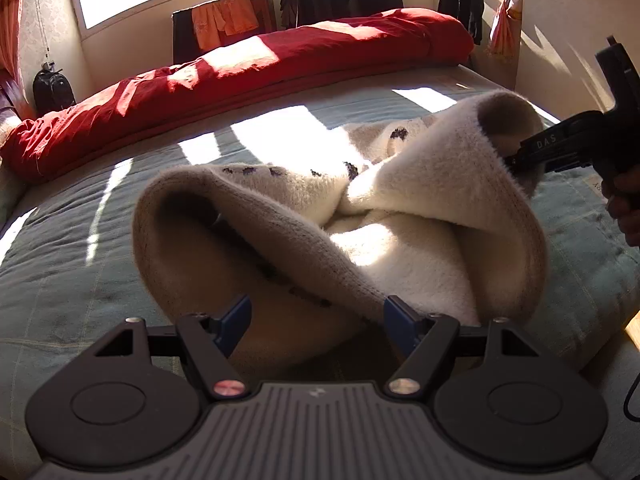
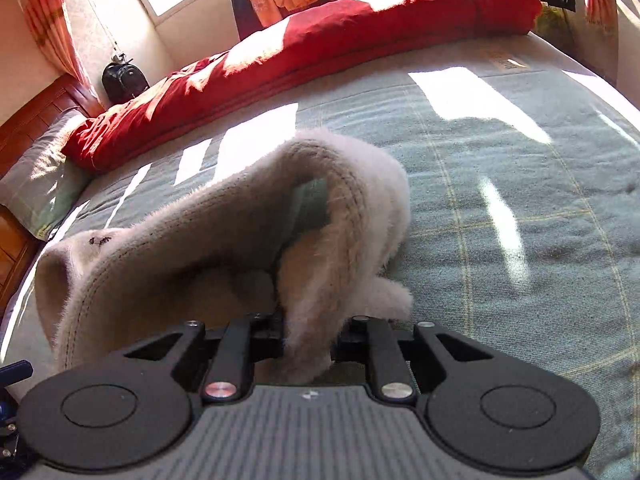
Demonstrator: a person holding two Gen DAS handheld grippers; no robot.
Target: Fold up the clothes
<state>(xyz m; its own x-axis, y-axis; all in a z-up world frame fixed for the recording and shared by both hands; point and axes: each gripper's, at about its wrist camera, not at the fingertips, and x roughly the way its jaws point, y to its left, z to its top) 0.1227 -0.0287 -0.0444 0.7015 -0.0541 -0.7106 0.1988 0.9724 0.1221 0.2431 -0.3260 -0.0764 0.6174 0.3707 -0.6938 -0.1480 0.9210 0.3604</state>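
The fluffy cream knitted sweater (image 1: pixel 400 216) is pinched by the right gripper (image 2: pixel 308 344). Its near hem lies at twelve o'clock between the spread, non-gripping left gripper (image 1: pixel 316 320) jaws.

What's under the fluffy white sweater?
Under the fluffy white sweater is the bed's green checked cover; a green patch peeks through a gap in the lifted fabric. Whether anything else lies beneath the rest can't be seen: the sweater covers it.

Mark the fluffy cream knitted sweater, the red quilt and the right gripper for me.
fluffy cream knitted sweater (image 1: pixel 420 196): left wrist view, on its sunlit raised fold.
red quilt (image 2: pixel 320 40): right wrist view, on its middle stretch.
right gripper (image 2: pixel 310 340): right wrist view, where the jaws pinch the sweater's edge.
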